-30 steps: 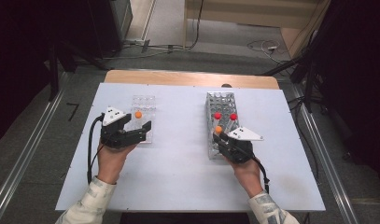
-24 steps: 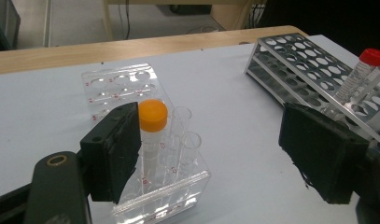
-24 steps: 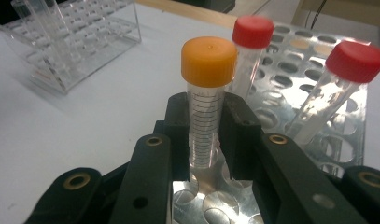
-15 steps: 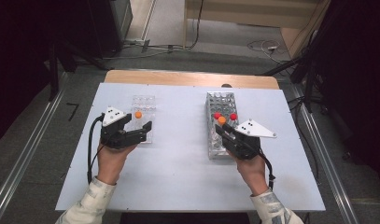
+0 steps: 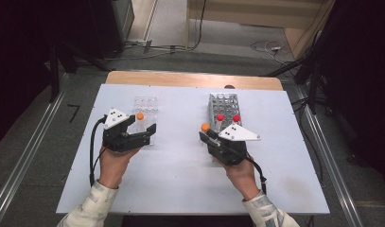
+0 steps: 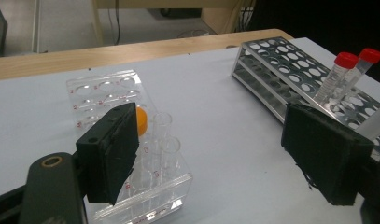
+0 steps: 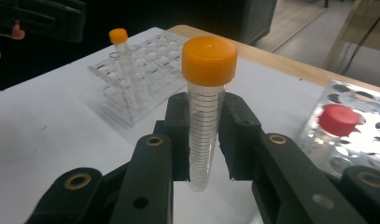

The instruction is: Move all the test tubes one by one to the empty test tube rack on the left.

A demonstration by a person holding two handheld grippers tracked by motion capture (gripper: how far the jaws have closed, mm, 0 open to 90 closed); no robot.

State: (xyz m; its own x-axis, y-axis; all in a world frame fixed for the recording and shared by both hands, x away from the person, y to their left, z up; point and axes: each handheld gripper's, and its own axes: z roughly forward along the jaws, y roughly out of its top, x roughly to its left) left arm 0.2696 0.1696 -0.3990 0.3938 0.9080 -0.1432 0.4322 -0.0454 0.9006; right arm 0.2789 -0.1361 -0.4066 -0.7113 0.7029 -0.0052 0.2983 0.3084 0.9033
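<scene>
Jaws of the right gripper (image 7: 204, 135) are clamped on an orange-capped tube (image 7: 207, 107), one black pad on each side of its clear graduated body, the cap standing clear above the pads and the rounded bottom hanging just below them. In the high view the same tube (image 5: 205, 127) sits at the tip of that gripper (image 5: 208, 135), lifted off the white table (image 5: 180, 189) and just to the left of the metal rack (image 5: 224, 105). Beside the gripper on its right, the rack carries two red-capped tubes (image 5: 228, 118), upright and next to each other; in the right gripper view one red cap (image 7: 339, 119) shows close by, over the perforated top plate. Farther off, ahead and to the left of the clamped tube, stands a clear plastic rack (image 7: 136, 74) with a second orange-capped tube (image 7: 120, 51) upright in it. Around that clear rack (image 5: 144, 118) is the left gripper (image 5: 142, 128), its jaws standing wide apart and having just been opening a little more; one pad lies just beside the rack's near left edge, the other is well out to the right over bare table, and neither presses on anything. Between those pads the left gripper view shows the orange cap (image 6: 141, 120) partly hidden behind the left pad, with empty wells nearer the camera.
</scene>
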